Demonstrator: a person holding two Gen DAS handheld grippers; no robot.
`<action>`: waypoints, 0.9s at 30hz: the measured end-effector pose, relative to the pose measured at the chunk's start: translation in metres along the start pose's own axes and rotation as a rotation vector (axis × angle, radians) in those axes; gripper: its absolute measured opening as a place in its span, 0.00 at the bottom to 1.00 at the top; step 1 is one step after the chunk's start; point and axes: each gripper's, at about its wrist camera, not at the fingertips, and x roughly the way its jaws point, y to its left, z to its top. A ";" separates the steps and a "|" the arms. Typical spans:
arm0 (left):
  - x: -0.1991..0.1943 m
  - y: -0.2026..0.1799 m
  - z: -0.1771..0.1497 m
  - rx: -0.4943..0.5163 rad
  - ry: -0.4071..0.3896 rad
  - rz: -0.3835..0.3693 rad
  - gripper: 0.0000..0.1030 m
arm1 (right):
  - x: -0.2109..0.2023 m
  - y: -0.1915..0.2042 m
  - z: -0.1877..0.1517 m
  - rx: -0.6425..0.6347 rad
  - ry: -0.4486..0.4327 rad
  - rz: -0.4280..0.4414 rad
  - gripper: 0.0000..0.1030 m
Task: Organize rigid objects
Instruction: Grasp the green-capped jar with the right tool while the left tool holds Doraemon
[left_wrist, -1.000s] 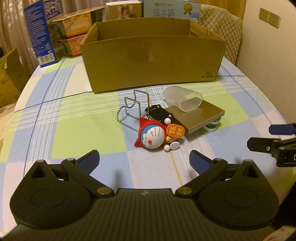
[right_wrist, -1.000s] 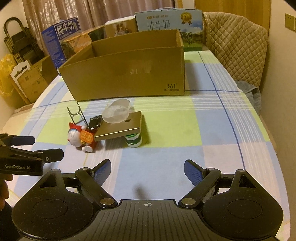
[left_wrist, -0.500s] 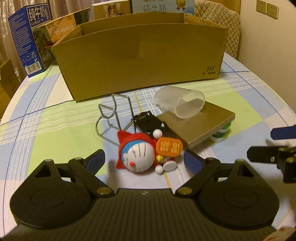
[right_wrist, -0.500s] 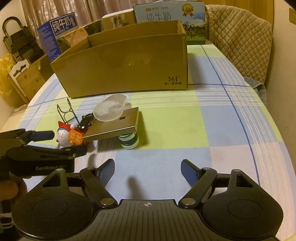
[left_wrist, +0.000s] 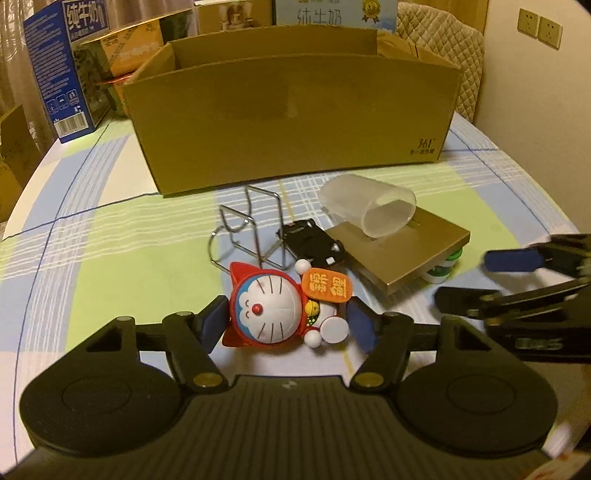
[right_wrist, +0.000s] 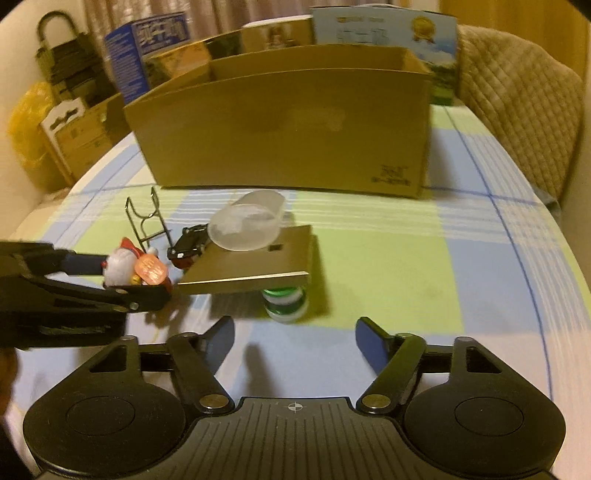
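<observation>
The left gripper (left_wrist: 288, 323) has its jaws spread around a red and white cat figurine (left_wrist: 271, 308) lying on its back on the checked tablecloth (left_wrist: 103, 258). Its blue pads (left_wrist: 216, 323) sit just beside the toy's head and feet; whether they are pressing on it I cannot tell. The toy carries an orange sign (left_wrist: 327, 288) at its 2 o'clock. Just beyond it, at 12 o'clock, stands a bent wire stand (left_wrist: 251, 229), and beside that a small black toy car (left_wrist: 312, 243). At 2 o'clock a flat gold box (left_wrist: 417, 254) rests tilted on a green and white jar (left_wrist: 445, 267), with a frosted plastic cup (left_wrist: 369, 210) lying on its side on top. Farther back at 12 o'clock sits a large open cardboard box (left_wrist: 295, 114).

The right gripper (right_wrist: 295, 341) hangs over the cloth with its jaws wide and nothing between them. The jar is just ahead at 12 o'clock; the figurine is at its 10 o'clock.
</observation>
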 end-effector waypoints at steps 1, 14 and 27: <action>-0.002 0.001 0.001 -0.002 -0.004 0.001 0.63 | 0.004 0.002 0.001 -0.014 -0.001 0.001 0.55; -0.021 0.005 0.000 -0.035 -0.019 -0.014 0.63 | 0.006 0.015 -0.002 -0.058 0.035 -0.058 0.26; -0.075 -0.007 -0.010 -0.029 -0.060 -0.017 0.63 | -0.066 0.018 -0.016 0.022 0.017 -0.070 0.26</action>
